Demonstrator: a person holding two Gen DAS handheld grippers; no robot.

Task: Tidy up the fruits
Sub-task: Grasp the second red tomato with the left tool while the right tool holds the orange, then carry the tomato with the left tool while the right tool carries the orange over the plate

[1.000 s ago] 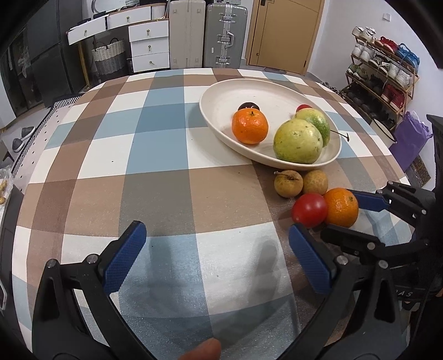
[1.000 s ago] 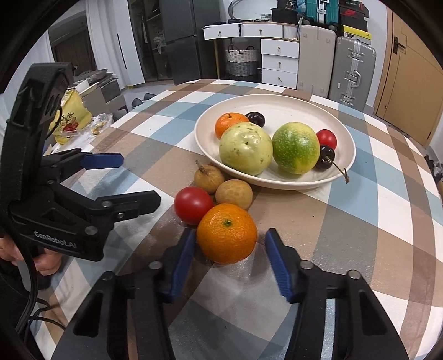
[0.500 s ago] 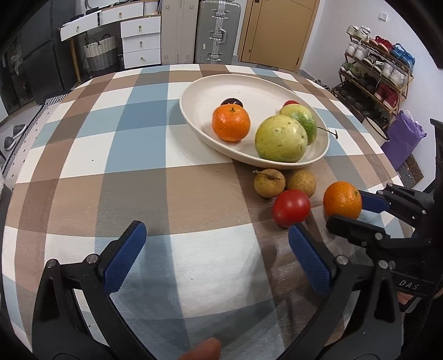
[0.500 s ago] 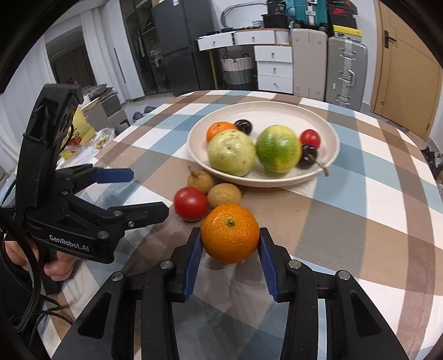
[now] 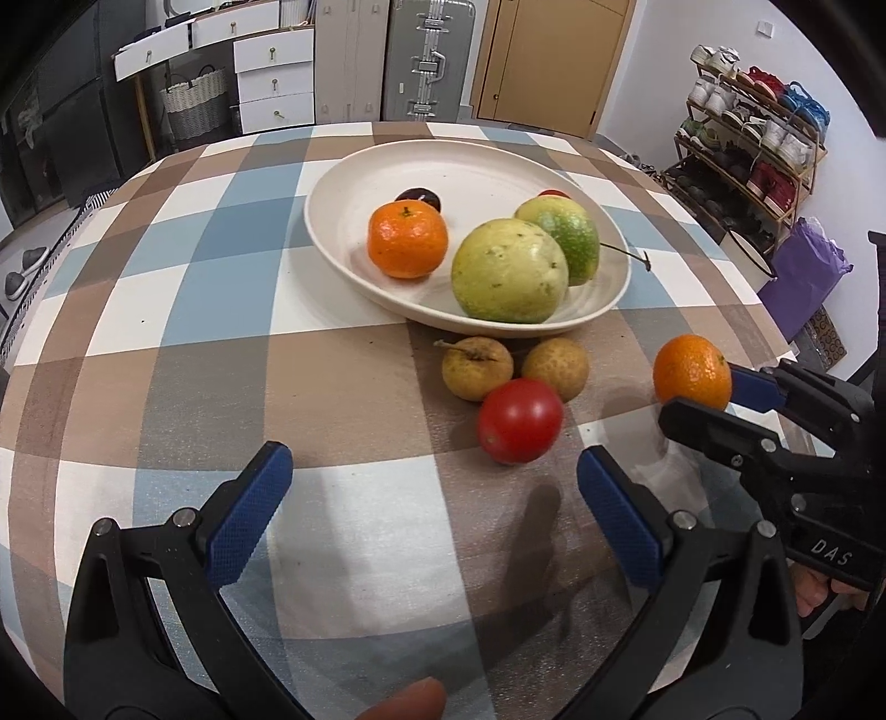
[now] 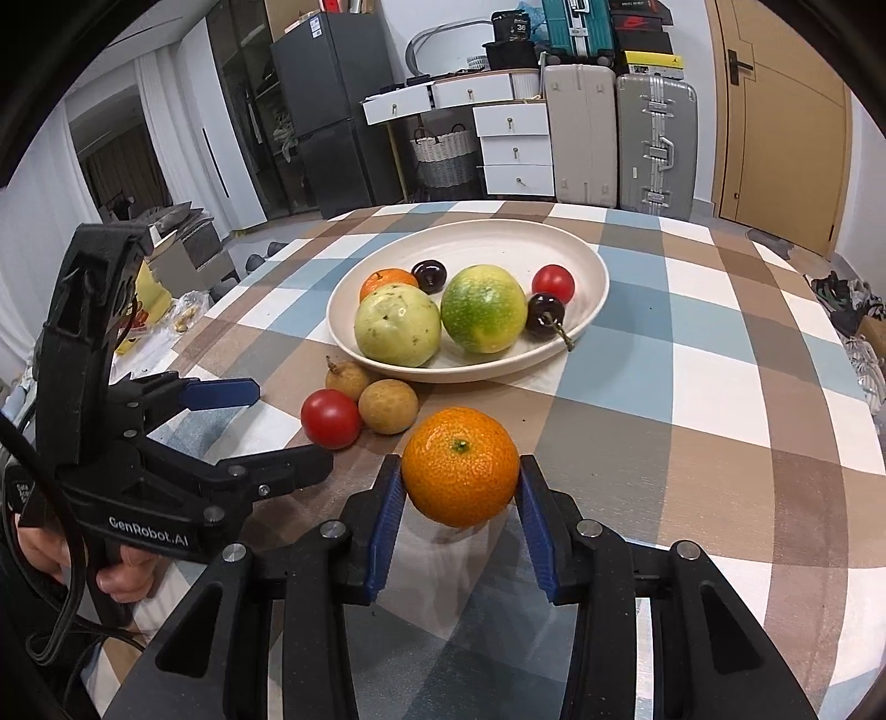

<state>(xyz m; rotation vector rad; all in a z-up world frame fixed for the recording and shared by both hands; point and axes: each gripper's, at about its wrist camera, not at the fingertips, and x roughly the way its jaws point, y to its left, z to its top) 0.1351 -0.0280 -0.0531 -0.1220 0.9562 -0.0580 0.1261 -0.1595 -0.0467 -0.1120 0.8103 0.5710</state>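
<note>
Checkered tabletop: right gripper jaws pinch a round orange mandarin near the cream oval bowl; left gripper jaws spread, holding nothing.

left tool: jaws wide apart | right tool: clamped, raised

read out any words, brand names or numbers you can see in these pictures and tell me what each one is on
"GenRobot.AI": on the side of the left gripper, seen from the right wrist.
"DAS": on the body of the right gripper, seen from the left wrist; more letters may be cut off.
"36": on a dark box atop the cabinet at the back.
Labels on the other stacked boxes are too small to read.
No text on the fruit or bowl.
</note>
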